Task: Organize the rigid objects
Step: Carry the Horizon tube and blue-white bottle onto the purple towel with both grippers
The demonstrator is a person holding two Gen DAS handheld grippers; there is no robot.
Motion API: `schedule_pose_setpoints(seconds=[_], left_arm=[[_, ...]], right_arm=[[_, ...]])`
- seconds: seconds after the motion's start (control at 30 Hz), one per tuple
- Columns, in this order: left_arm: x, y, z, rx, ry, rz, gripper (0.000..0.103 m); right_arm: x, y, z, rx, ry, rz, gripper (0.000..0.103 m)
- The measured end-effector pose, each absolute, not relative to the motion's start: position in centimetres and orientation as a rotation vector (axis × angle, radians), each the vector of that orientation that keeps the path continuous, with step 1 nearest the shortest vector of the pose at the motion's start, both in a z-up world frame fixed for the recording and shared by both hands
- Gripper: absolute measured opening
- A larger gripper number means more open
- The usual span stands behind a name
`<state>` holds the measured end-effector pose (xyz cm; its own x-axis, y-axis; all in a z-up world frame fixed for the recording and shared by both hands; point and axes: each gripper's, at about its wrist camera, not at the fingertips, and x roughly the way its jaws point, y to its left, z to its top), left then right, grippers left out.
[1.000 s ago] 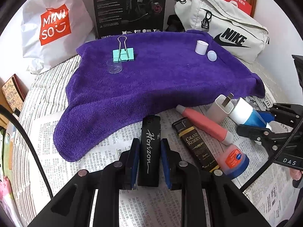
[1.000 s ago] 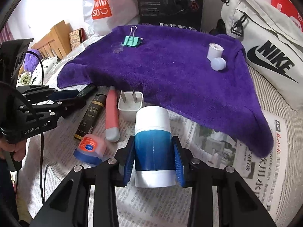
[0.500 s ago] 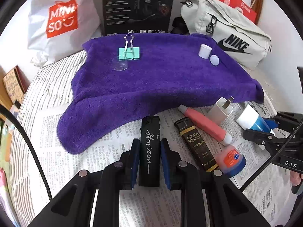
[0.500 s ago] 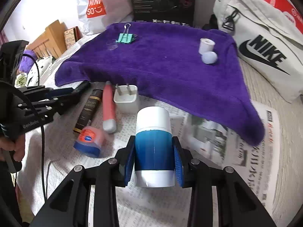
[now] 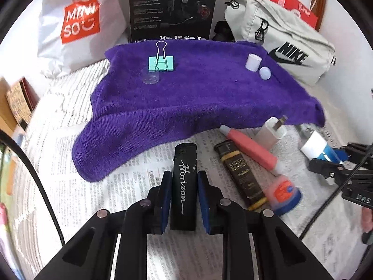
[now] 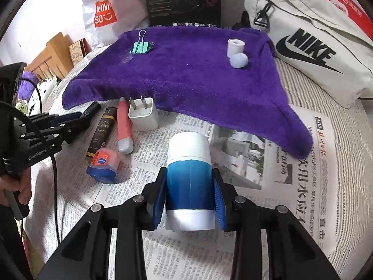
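Observation:
My left gripper (image 5: 183, 182) is shut on a black lighter (image 5: 184, 175) marked Horizon, held over the newspaper in front of the purple towel (image 5: 198, 98). My right gripper (image 6: 189, 182) is shut on a blue and white bottle (image 6: 189, 177), also over the newspaper. On the towel lie a green binder clip (image 5: 161, 63), a clear cap (image 5: 151, 78), a white cap (image 5: 253, 61) and a small pale ball (image 5: 265, 73). On the newspaper lie a dark lighter (image 5: 240, 175), a pink tube (image 5: 250, 150), a white charger plug (image 5: 271, 131) and a small blue jar (image 5: 283, 197).
At the back stand a white Miniso bag (image 5: 79, 23), a black box (image 5: 172, 9) and a grey Nike bag (image 5: 279, 37). Newspaper (image 6: 268, 163) covers the striped bedding at the front. Wooden furniture (image 6: 53, 56) stands at the left in the right wrist view.
Both grippers have lifted and drawn back a little with their objects still held. The towel and the loose items have not moved.

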<state>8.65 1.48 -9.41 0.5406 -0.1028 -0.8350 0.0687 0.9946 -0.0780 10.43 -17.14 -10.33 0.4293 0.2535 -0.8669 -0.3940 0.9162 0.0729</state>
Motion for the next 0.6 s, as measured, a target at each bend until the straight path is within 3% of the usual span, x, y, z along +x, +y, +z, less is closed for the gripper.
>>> schedule_pose_setpoints(seconds=[0.6], left_arm=[[7.4,2.3,-7.2,-0.068,0.978,-0.088,0.021]], right_arm=[[10.4,-19.4,-8.4,-0.084,1.038,0.365,0.036]])
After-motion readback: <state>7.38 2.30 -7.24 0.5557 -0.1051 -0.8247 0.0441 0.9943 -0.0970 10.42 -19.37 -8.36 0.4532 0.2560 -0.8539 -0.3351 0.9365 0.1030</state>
